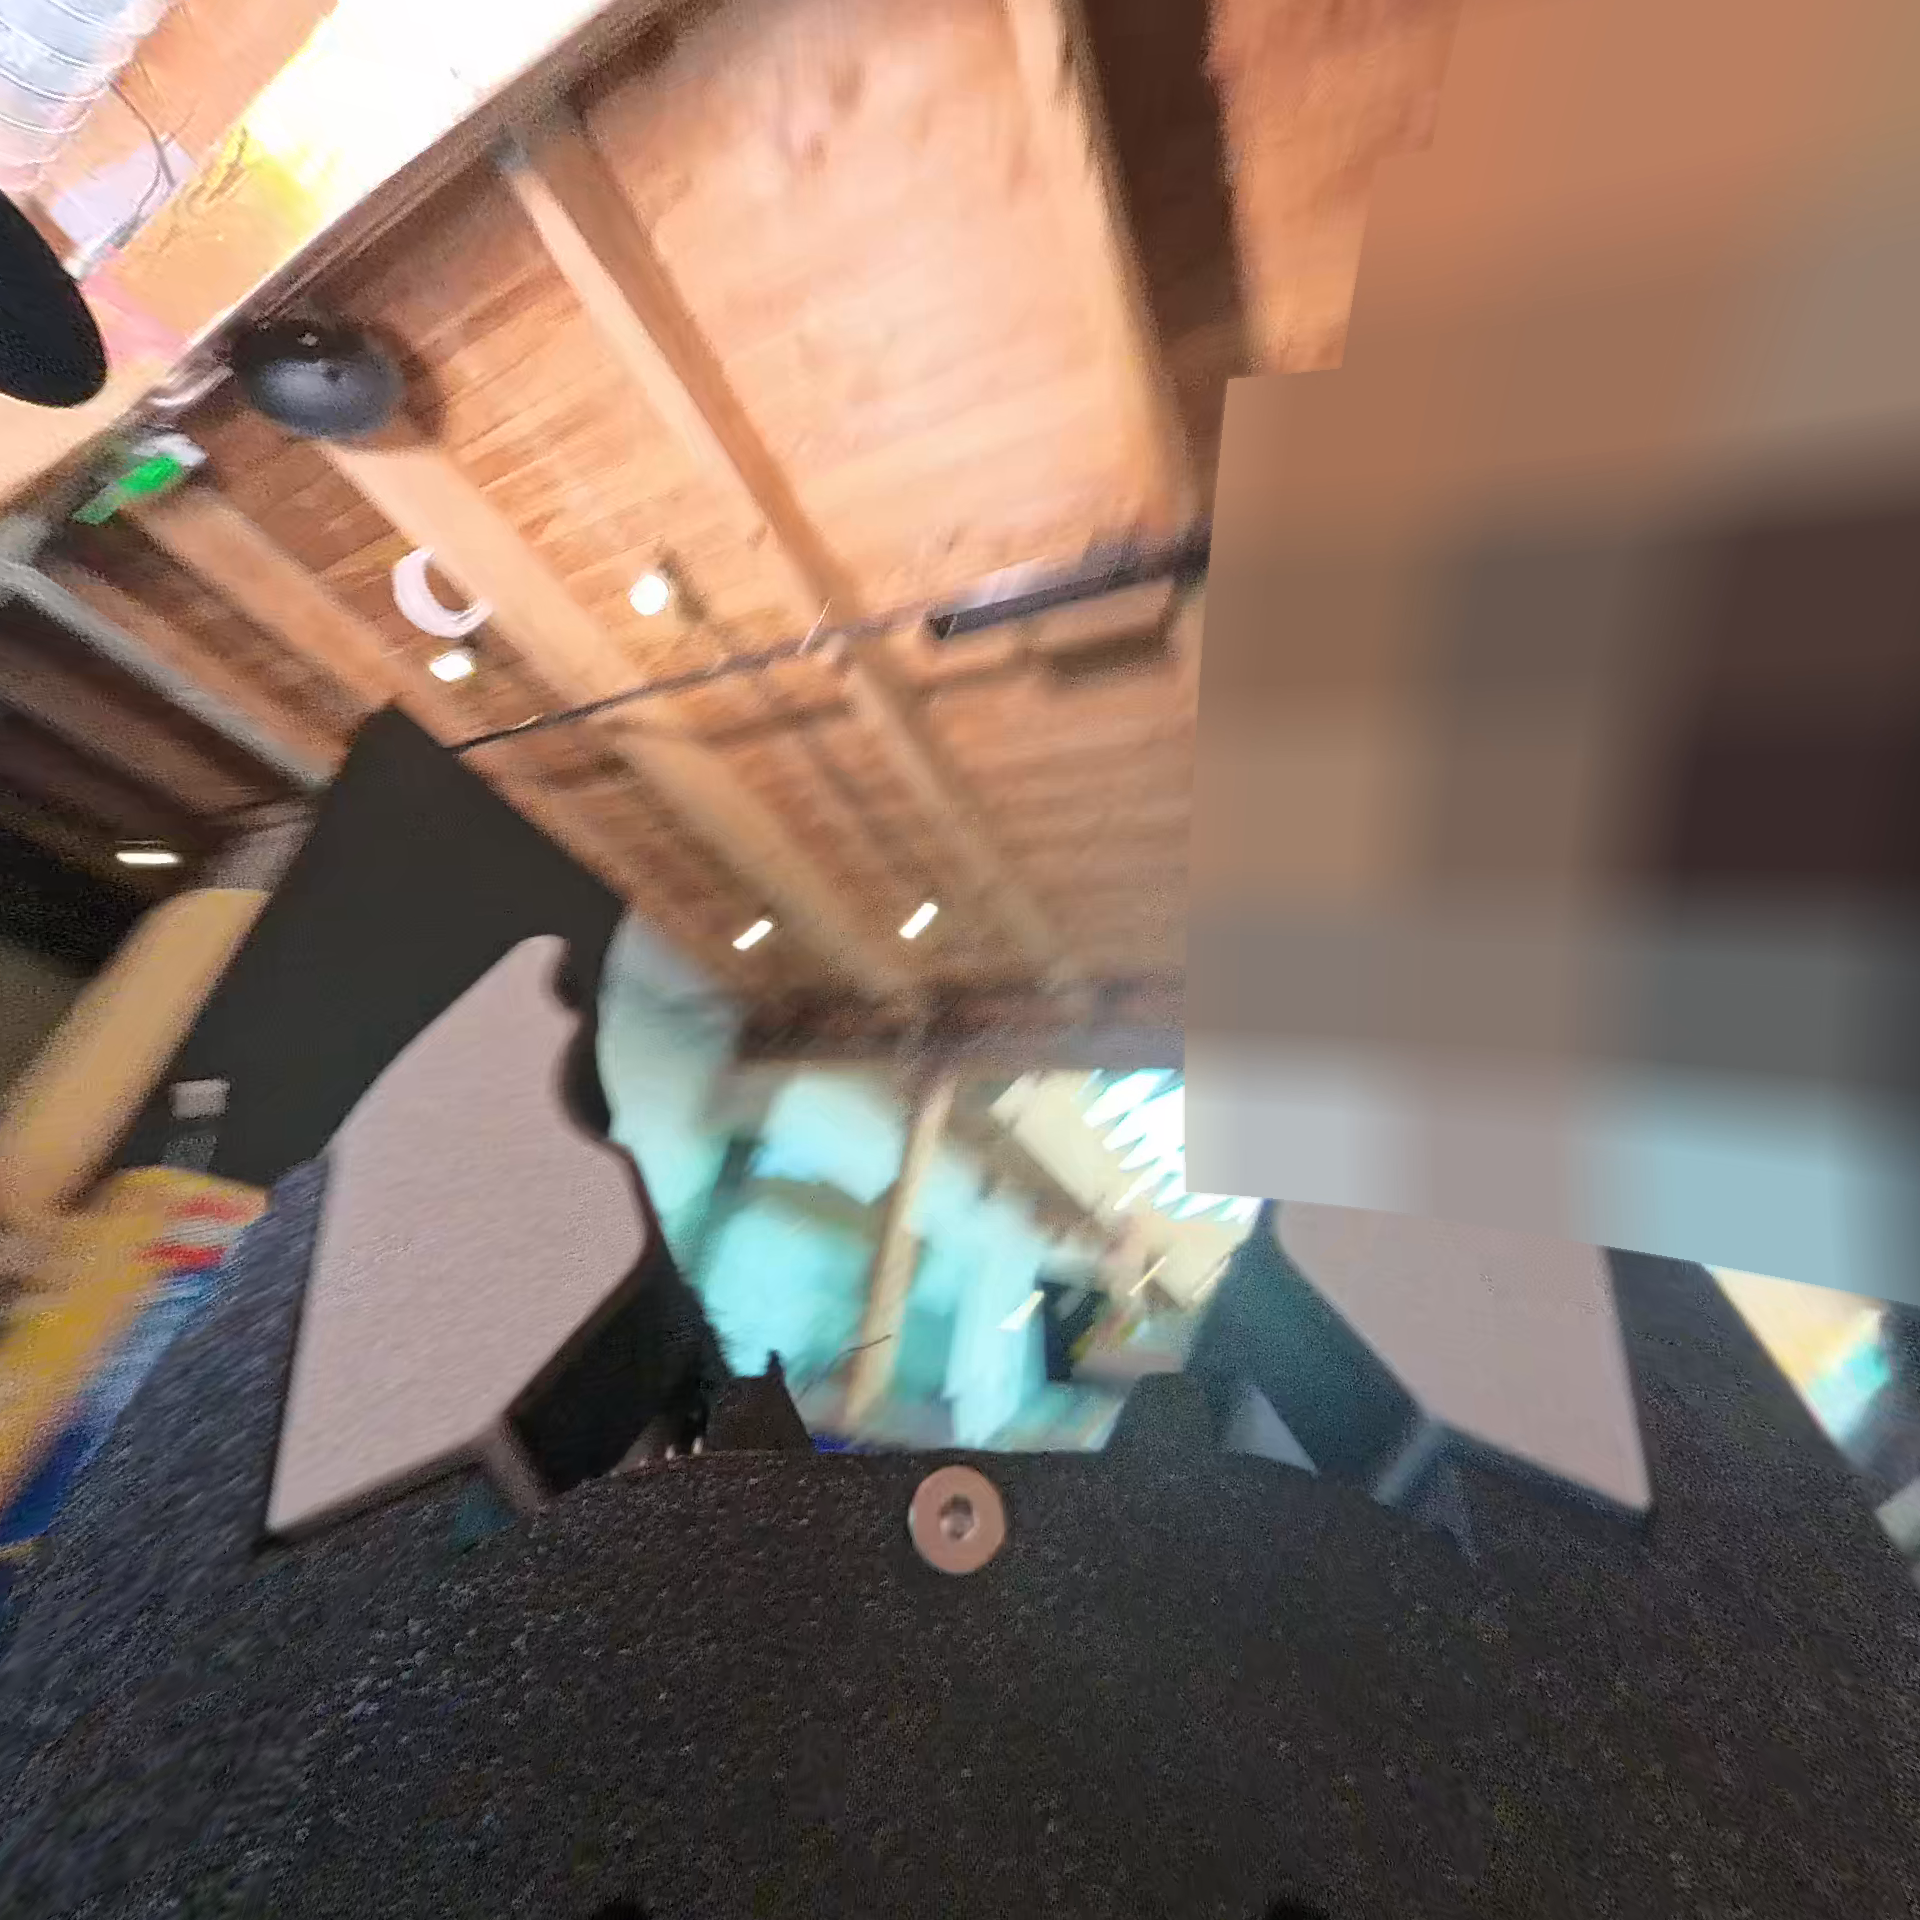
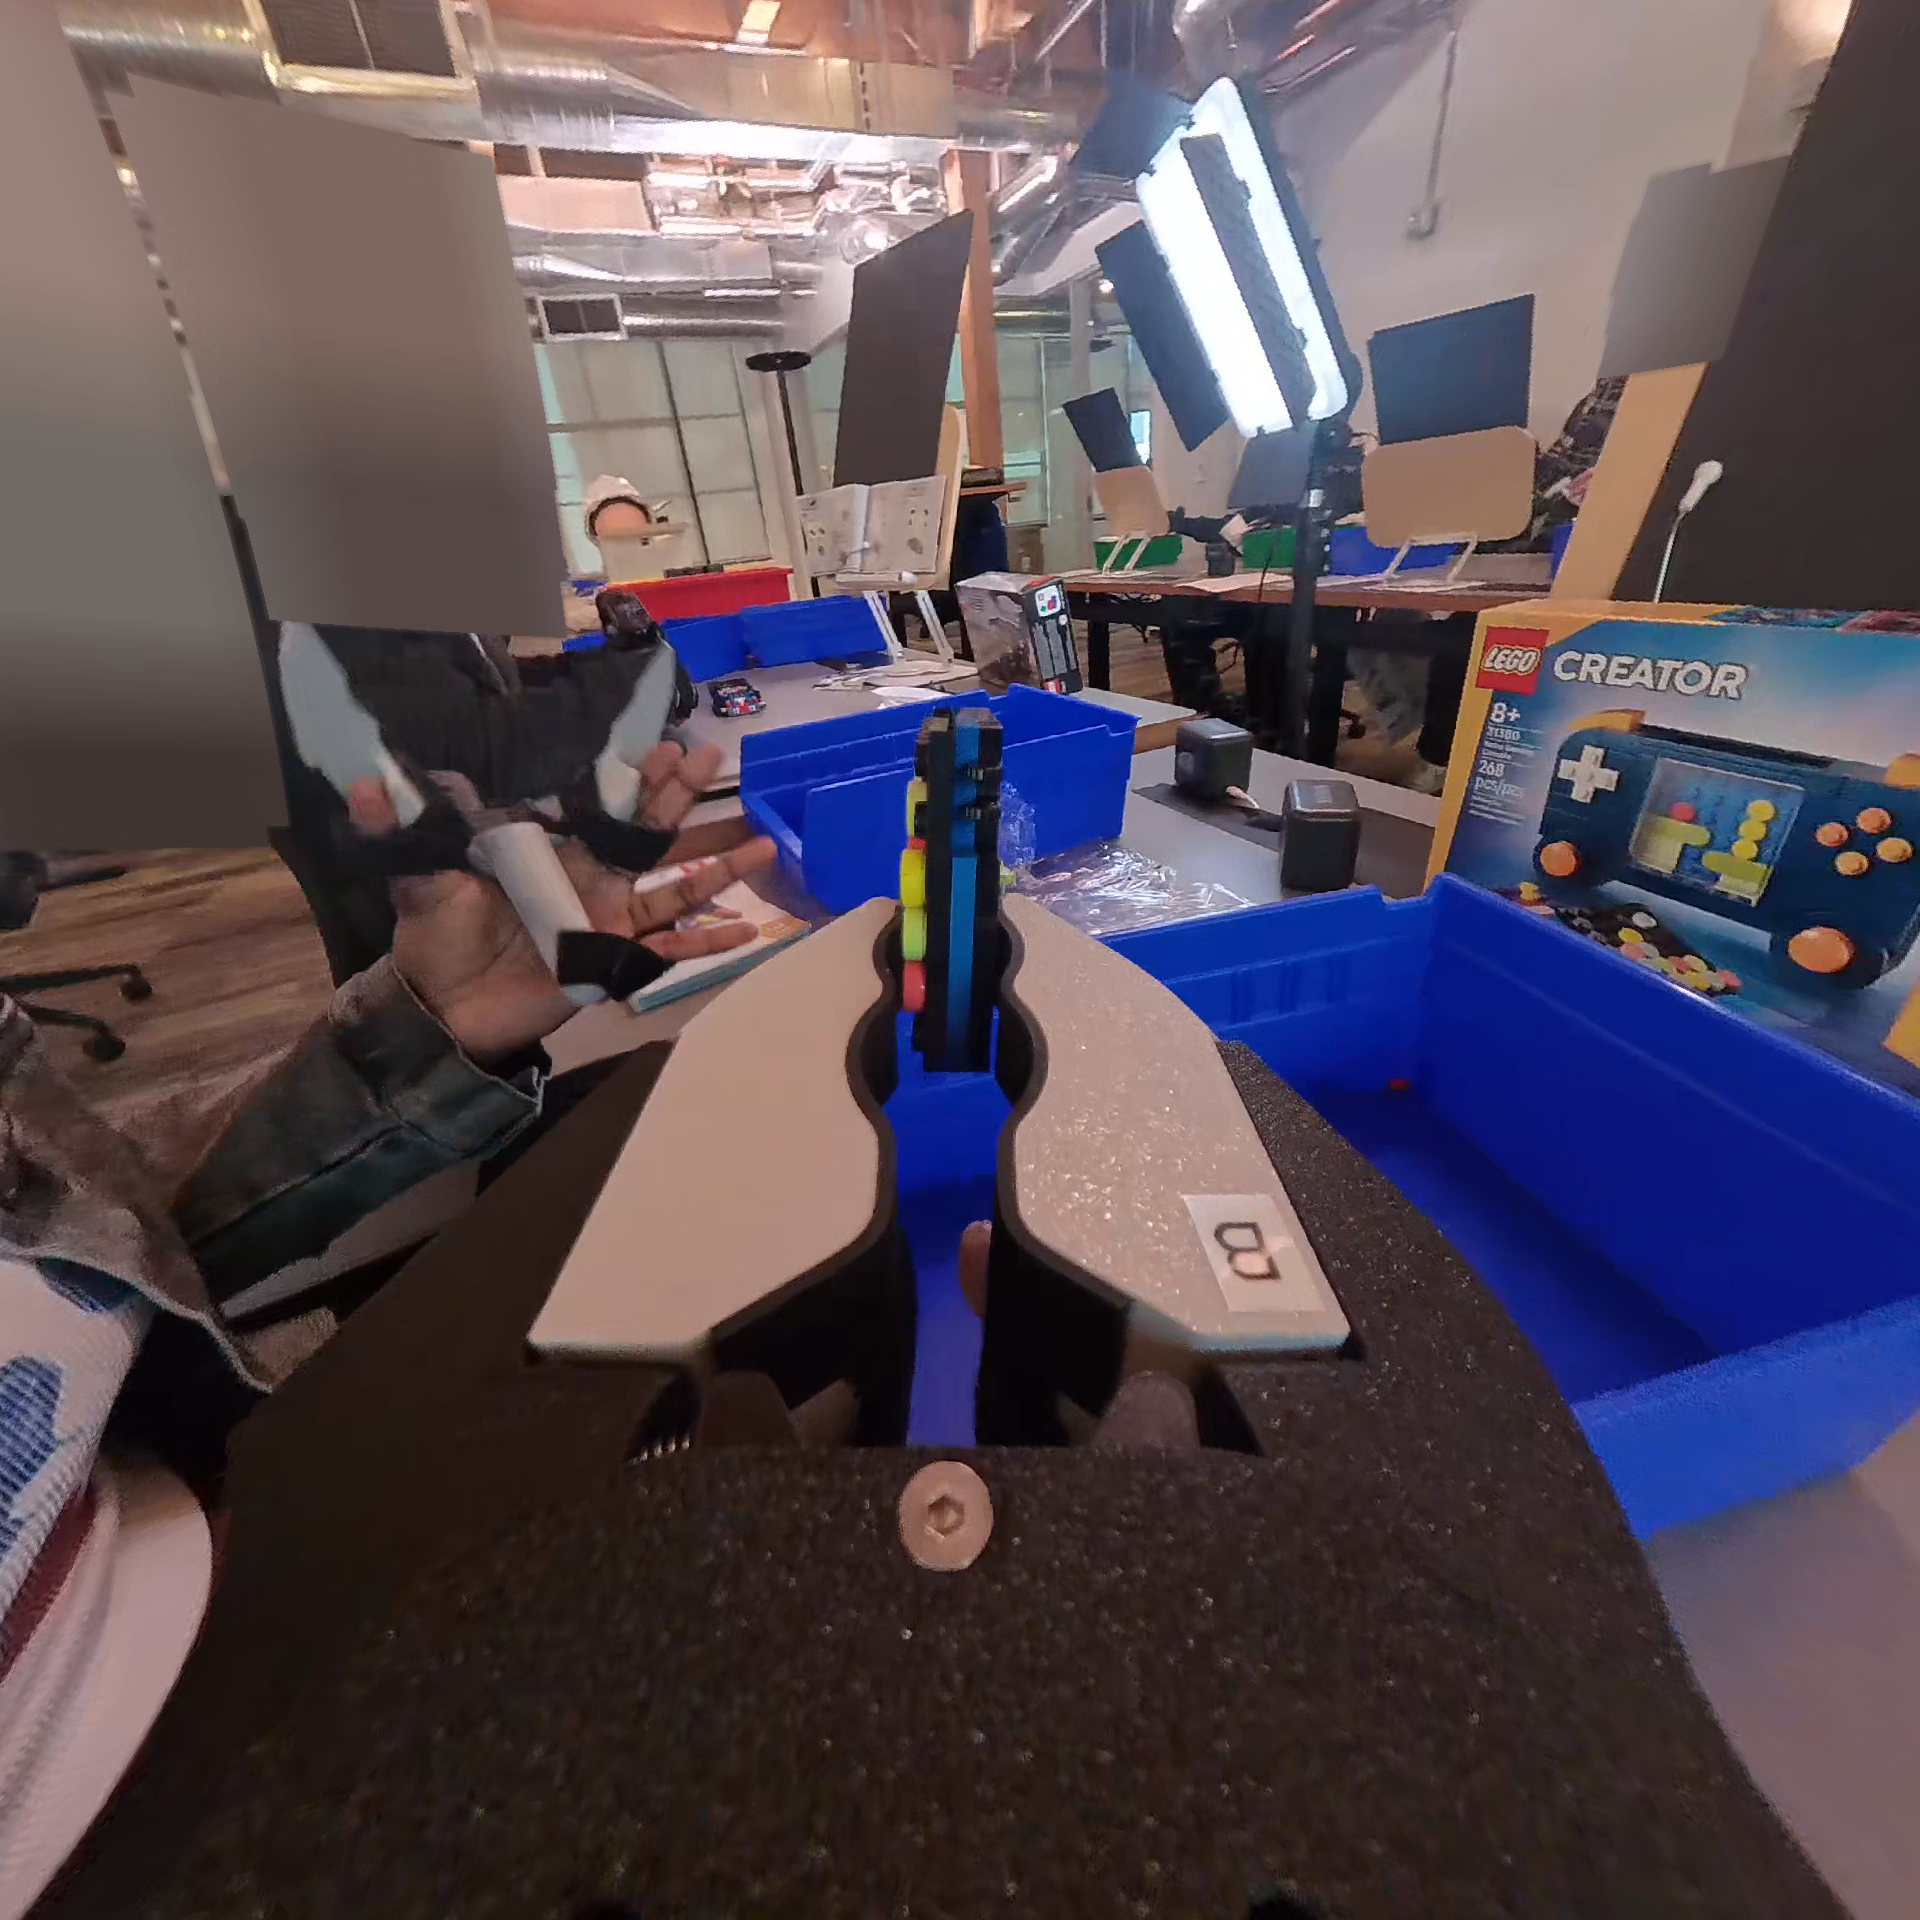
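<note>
My right gripper (image 2: 948,914) is shut on a flat brick-built piece (image 2: 961,831), blue and black with yellow and red round studs on its left face. It holds the piece upright, on edge, above the near corner of a large blue bin (image 2: 1558,1091). My left gripper (image 1: 935,1122) is open and empty, its fingers wide apart, and points up at a wooden ceiling (image 1: 831,364); that view is blurred by motion. The left gripper also shows in the right wrist view (image 2: 478,727), raised in a person's hand (image 2: 488,956) to the left of the brick piece.
A brick-set box (image 2: 1683,810) stands behind the large bin. A second blue bin (image 2: 831,769), clear plastic bags (image 2: 1122,873), two dark cubes (image 2: 1320,831) and a booklet (image 2: 727,935) lie on the grey table. A light panel (image 2: 1247,260) stands beyond.
</note>
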Demonstrator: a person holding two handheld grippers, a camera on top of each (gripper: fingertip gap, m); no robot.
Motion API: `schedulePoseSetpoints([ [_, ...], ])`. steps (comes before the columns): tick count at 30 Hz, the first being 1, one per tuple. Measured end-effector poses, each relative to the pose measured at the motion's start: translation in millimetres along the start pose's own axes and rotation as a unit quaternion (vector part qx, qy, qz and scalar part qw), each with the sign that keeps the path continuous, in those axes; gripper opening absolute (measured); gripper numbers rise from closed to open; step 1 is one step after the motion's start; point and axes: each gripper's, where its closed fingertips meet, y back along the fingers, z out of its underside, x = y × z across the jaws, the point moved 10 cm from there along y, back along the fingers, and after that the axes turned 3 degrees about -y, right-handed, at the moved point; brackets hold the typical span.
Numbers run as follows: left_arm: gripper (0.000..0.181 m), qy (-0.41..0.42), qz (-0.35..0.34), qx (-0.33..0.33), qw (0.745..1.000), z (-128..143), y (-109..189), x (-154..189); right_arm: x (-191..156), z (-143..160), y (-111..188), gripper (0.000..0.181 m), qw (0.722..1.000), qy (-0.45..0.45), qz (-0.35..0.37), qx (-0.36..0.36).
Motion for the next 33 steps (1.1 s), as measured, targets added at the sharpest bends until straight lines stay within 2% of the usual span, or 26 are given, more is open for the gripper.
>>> schedulePoseSetpoints([
  [1, 0.142, -0.093, 0.002, -0.074, 0.993, 5, -5, 6, 0, 0, 0, 0.014, 1.000, -0.014, 0.001, 0.006],
  [2, 0.142, -0.204, 0.019, -0.157, 0.966, 11, -8, 13, 0, 0, 1, 0.014, 0.999, -0.032, 0.003, 0.013],
  [3, 0.128, -0.313, 0.038, -0.229, 0.921, 18, -10, 19, -1, 0, 1, 0.014, 0.999, -0.046, 0.000, 0.021],
  [4, 0.089, -0.406, 0.058, -0.280, 0.868, 23, -10, 24, -2, 0, 0, 0.014, 0.998, -0.058, -0.005, 0.029],
  [5, 0.033, -0.462, 0.068, -0.308, 0.829, 27, -9, 29, -3, 0, 0, 0.014, 0.997, -0.071, -0.010, 0.038],
  [6, 0.016, -0.473, 0.071, -0.316, 0.819, 30, -11, 33, -4, 0, 0, 0.014, 0.995, -0.088, -0.012, 0.047],
  [7, 0.024, -0.456, 0.076, -0.324, 0.825, 35, -12, 34, -5, 0, 0, 0.014, 0.993, -0.103, -0.019, 0.058],
  [8, 0.041, -0.424, 0.080, -0.338, 0.836, 39, -14, 34, -7, 0, 0, 0.014, 0.990, -0.120, -0.024, 0.074],
  [9, 0.091, -0.394, 0.069, -0.339, 0.851, 44, -16, 32, -9, -1, 1, 0.014, 0.986, -0.133, -0.029, 0.095],
  [10, 0.122, -0.362, 0.055, -0.348, 0.863, 48, -18, 30, -13, -2, 1, 0.014, 0.982, -0.145, -0.032, 0.119],
  [12, 0.135, -0.310, 0.026, -0.331, 0.891, 53, -22, 30, -23, -1, -2, 0.014, 0.971, -0.167, -0.025, 0.168],
  [14, 0.127, -0.278, 0.018, -0.263, 0.924, 55, -28, 38, -34, 6, -9, 0.014, 0.958, -0.202, -0.016, 0.201],
  [17, 0.092, -0.186, 0.000, -0.221, 0.957, 67, -30, 48, -43, 25, -22, 0.014, 0.934, -0.240, -0.005, 0.263],
  [19, 0.071, -0.069, 0.059, -0.214, 0.973, 78, -23, 56, -40, 34, -28, 0.014, 0.937, -0.231, 0.007, 0.263],
  [20, 0.072, -0.013, 0.063, -0.238, 0.969, 86, -19, 54, -39, 36, -29, 0.014, 0.940, -0.216, 0.018, 0.262],
  [22, 0.092, 0.058, 0.046, -0.287, 0.955, 100, -11, 45, -36, 39, -28, 0.014, 0.946, -0.188, 0.054, 0.257],
  [24, 0.107, 0.065, 0.008, -0.278, 0.958, 106, -6, 33, -35, 41, -25, 0.014, 0.948, -0.184, 0.080, 0.248],
  [26, 0.107, 0.031, -0.022, -0.256, 0.966, 99, -5, 22, -39, 43, -22, 0.014, 0.949, -0.189, 0.094, 0.234],
  [29, 0.107, 0.023, -0.020, -0.280, 0.960, 97, -8, 11, -62, 47, -29, 0.014, 0.955, -0.214, 0.050, 0.202],
  [33, 0.095, -0.060, 0.030, -0.284, 0.956, 87, -13, 13, -82, 34, -38, 0.014, 0.949, -0.250, -0.021, 0.191],
])
